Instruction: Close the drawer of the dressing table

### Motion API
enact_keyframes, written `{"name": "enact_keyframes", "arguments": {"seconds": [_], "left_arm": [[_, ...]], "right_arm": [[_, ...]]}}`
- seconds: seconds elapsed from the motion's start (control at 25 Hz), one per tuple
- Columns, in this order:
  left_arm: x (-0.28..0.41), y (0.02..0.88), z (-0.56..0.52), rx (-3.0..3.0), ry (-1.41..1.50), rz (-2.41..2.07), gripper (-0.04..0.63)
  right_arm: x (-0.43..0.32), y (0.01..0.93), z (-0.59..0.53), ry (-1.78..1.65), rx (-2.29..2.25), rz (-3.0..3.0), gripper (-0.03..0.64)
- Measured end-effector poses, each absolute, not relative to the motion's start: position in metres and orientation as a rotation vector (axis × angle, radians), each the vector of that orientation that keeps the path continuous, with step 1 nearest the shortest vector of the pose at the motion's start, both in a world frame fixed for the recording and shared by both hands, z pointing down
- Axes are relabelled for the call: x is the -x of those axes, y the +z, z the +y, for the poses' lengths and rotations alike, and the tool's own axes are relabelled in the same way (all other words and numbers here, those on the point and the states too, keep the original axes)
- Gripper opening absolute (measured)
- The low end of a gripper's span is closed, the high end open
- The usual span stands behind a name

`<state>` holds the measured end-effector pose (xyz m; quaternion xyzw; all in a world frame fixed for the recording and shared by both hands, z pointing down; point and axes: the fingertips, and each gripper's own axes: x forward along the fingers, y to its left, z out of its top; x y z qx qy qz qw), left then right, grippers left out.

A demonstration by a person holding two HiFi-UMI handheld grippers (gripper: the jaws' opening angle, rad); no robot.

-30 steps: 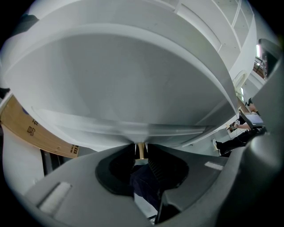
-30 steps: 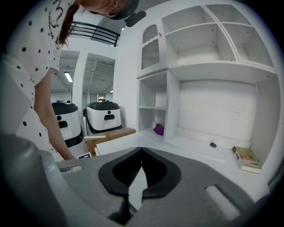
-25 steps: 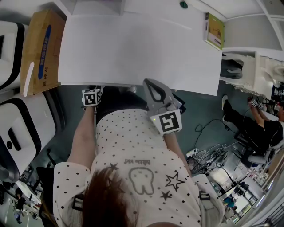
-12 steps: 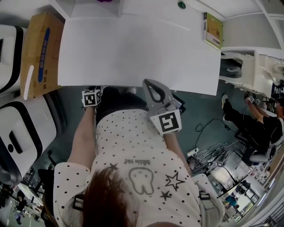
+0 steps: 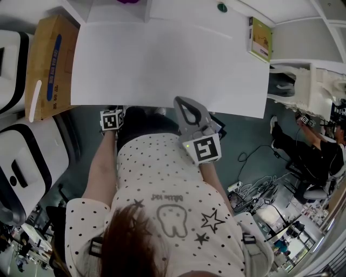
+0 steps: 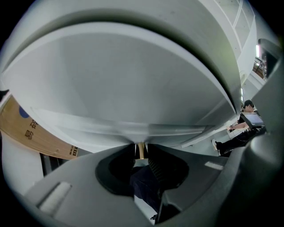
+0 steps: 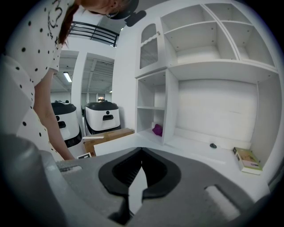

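Note:
The white dressing table (image 5: pixel 162 59) fills the upper head view, with its front edge toward me. My left gripper, whose marker cube (image 5: pixel 111 119) shows at that edge, reaches under the top. In the left gripper view the left gripper (image 6: pixel 140 149) is shut on a small brass drawer knob (image 6: pixel 140 150) on the white drawer front (image 6: pixel 133 126). How far the drawer stands out is hidden. My right gripper (image 5: pixel 179 101) hovers at the front edge further right. Its jaws (image 7: pixel 141 151) meet at the tips with nothing between them.
A cardboard box (image 5: pixel 48 62) stands left of the table, with white machines (image 5: pixel 24 162) beside it. A small green box (image 5: pixel 261 38) and a dark knob (image 5: pixel 222 6) lie on the tabletop. White shelves (image 7: pixel 199 48) rise behind. Cables (image 5: pixel 254 189) and another person (image 5: pixel 316 154) are at right.

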<state>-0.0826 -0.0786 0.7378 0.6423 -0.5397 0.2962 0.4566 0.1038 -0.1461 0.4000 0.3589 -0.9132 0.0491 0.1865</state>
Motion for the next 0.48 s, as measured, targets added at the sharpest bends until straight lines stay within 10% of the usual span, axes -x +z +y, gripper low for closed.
{"name": "enact_keyframes", "arguments": {"seconds": [0.48], "left_arm": [[0.0849,0.7388,-0.0829,-1.58,0.725,-1.325,0.084]], "right_arm": [[-0.1003,0.4021,-0.1513,0.143,-1.001,-2.563,0.003]]}}
